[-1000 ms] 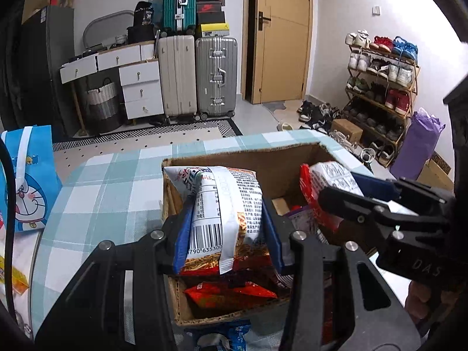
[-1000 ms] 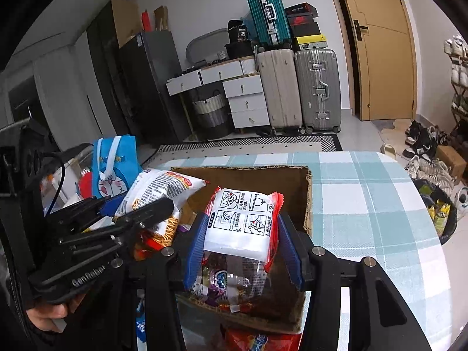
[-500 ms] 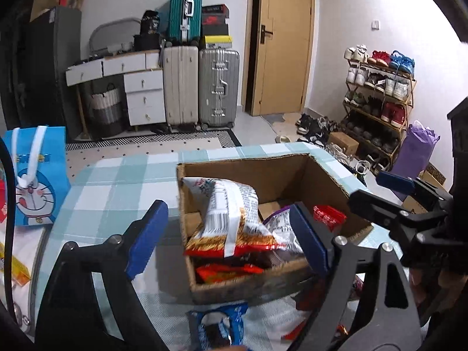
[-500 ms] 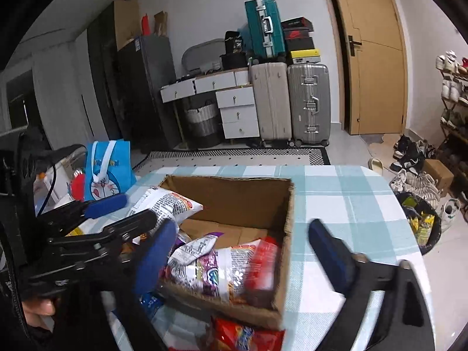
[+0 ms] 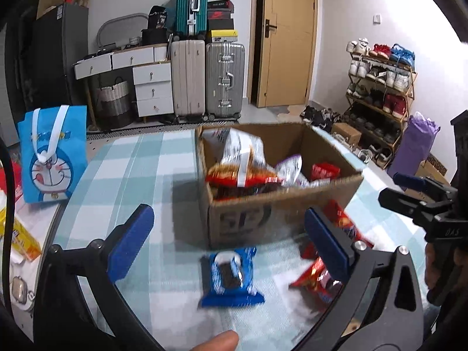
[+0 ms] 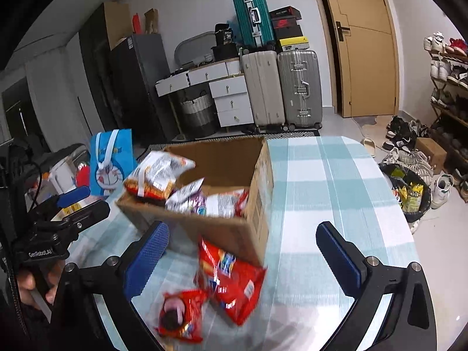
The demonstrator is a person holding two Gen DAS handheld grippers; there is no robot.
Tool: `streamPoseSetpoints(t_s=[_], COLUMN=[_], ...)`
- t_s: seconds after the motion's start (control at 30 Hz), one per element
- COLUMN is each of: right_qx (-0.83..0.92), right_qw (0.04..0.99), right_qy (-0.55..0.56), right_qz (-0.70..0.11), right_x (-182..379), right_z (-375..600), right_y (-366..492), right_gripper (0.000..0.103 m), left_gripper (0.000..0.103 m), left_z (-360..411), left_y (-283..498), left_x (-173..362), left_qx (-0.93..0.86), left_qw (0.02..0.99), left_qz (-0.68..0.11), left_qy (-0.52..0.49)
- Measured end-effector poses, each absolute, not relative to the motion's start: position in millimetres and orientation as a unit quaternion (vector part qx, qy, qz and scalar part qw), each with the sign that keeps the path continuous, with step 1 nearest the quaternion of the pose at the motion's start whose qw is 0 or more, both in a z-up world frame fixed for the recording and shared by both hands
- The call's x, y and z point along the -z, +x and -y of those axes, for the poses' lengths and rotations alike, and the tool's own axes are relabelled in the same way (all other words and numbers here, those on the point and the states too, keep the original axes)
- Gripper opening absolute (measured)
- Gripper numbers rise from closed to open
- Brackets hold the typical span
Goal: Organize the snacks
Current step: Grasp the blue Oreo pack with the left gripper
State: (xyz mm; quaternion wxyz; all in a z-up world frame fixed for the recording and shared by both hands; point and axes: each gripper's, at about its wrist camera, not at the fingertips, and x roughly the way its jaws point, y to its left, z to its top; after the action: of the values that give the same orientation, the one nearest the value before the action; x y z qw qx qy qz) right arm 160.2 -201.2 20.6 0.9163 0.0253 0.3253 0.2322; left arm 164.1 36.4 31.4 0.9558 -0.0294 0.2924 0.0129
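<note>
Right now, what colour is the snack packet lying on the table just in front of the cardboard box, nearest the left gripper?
Blue, with white lettering: the blue packet, clearest in the left wrist view.

We read "GenRobot.AI" on the left gripper body (image 6: pixel 41 253), "DAS", possibly, on the right gripper body (image 5: pixel 452 232), "36" on a black bag (image 5: pixel 158 20) atop the drawers.

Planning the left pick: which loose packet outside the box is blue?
The blue cookie packet, lying before the cardboard box; the other loose packets are red.
</note>
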Motion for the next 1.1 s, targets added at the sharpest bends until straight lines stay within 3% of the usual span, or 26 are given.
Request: streamPoseSetpoints(t_s=[0.37, 0.67, 1.1], right_qx=[-0.247, -0.249, -0.232], right_qw=[0.900, 0.886, 0.874], right_qy=[0.008, -0.020, 0.024], right_qz=[-0.360, -0.390, -0.426], right_x=[0, 25, 44], right_z=[196, 180, 195], right_y=[133, 131, 149], right_gripper=[0.102, 0.103, 0.102], left_gripper=[0.102, 0.102, 0.102], left_z=[-41, -43, -46], left_y=[125, 137, 153], left_x=[-8, 12, 38], left_qx=[-0.021, -0.024, -0.034], left_qw=[0.950, 0.940, 0.927], left_qz=[-0.309, -0.339, -0.372], left_qy=[-0.030, -0.016, -0.031])
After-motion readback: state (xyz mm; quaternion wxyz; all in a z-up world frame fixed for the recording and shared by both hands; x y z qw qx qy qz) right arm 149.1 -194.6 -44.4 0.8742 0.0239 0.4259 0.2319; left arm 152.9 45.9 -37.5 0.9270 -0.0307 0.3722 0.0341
